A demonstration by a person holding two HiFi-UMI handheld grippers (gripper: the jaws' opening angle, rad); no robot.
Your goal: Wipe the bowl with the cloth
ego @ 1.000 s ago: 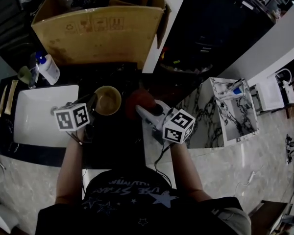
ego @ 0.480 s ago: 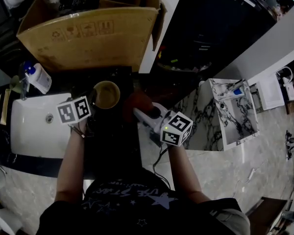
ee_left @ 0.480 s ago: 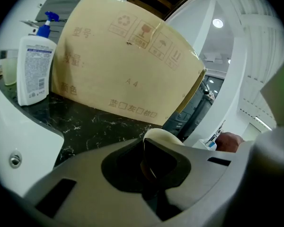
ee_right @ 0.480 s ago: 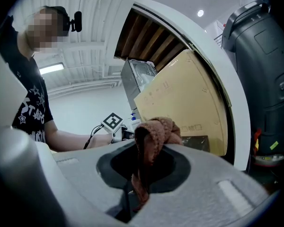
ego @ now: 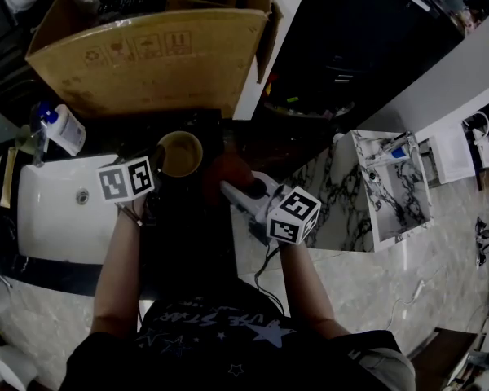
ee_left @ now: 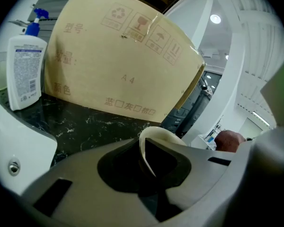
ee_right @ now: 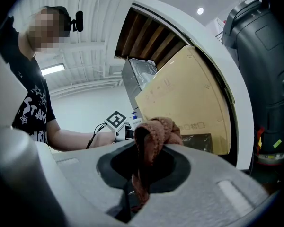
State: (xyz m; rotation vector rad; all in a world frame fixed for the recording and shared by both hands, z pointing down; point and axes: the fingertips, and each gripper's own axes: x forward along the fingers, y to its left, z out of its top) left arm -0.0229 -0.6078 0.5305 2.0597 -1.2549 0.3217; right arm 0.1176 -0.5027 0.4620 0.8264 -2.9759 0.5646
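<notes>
We are clamping the left gripper (ee_left: pixel 150 181) on the rim of the bowl (ee_left: pixel 162 137), the jaws nearly together with only the thin pale wall between them. We are pinching the cloth (ee_right: pixel 154 135) in the right gripper (ee_right: pixel 138 183). Its jaws are closed on a reddish-brown fold that is bunching up above them (a strip of it is also hanging down into the gap).

In the head view the bowl is sitting just in front of the cardboard box (ego: pixel 147 55), near the middle of its long printed side, with its opening facing up. The cloth is hovering beside the bowl, toward the box's right end; we cannot tell whether the two are touching.

A white spray bottle (ego: pixel 63 130) is standing off the box's left corner. A white sink (ego: pixel 49 210) is lying in front of the box's left half, on the person's side. Dark marbled counter (ee_left: pixel 90 122) is running along the foot of the box.
</notes>
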